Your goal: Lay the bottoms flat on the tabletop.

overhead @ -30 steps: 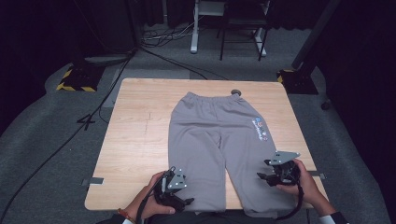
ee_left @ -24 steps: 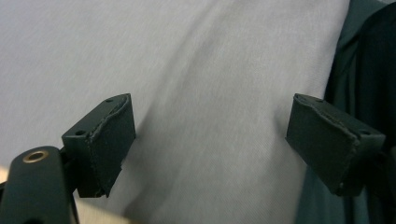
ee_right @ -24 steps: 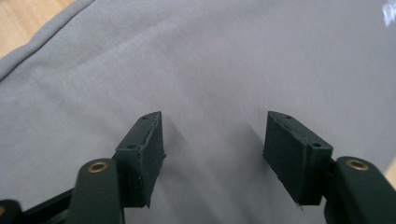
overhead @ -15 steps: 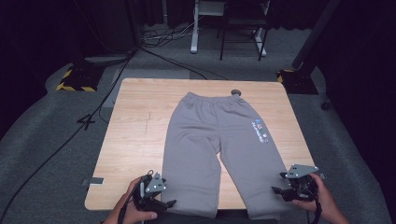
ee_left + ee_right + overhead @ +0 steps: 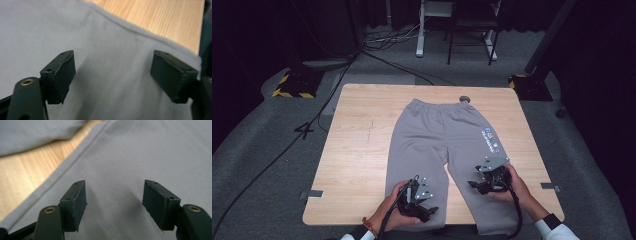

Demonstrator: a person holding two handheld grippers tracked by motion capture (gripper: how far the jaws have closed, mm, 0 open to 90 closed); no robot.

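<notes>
Grey sweatpants [image 5: 439,140] lie flat on the wooden table [image 5: 357,150], waistband at the far side, legs toward me. My left gripper [image 5: 428,209] hovers over the lower end of the left leg [image 5: 105,82], near its inner seam. Its jaws have just been closing a little but stand open, with nothing pinched between the pads [image 5: 113,57]. My right gripper [image 5: 476,185] is over the right leg [image 5: 140,157], close to that leg's inner edge. It too has just narrowed slightly and is open [image 5: 115,183], with only cloth beneath.
A small printed logo [image 5: 489,141] marks the right hip of the pants. A round grey knob [image 5: 464,99] sits at the table's far edge. Bare wood [image 5: 447,187] shows between the legs. Cables, a chair and stands are on the floor beyond.
Half a second ago both hands were out at the outer edges of the legs near the front. Both have since moved inward, onto the legs.
</notes>
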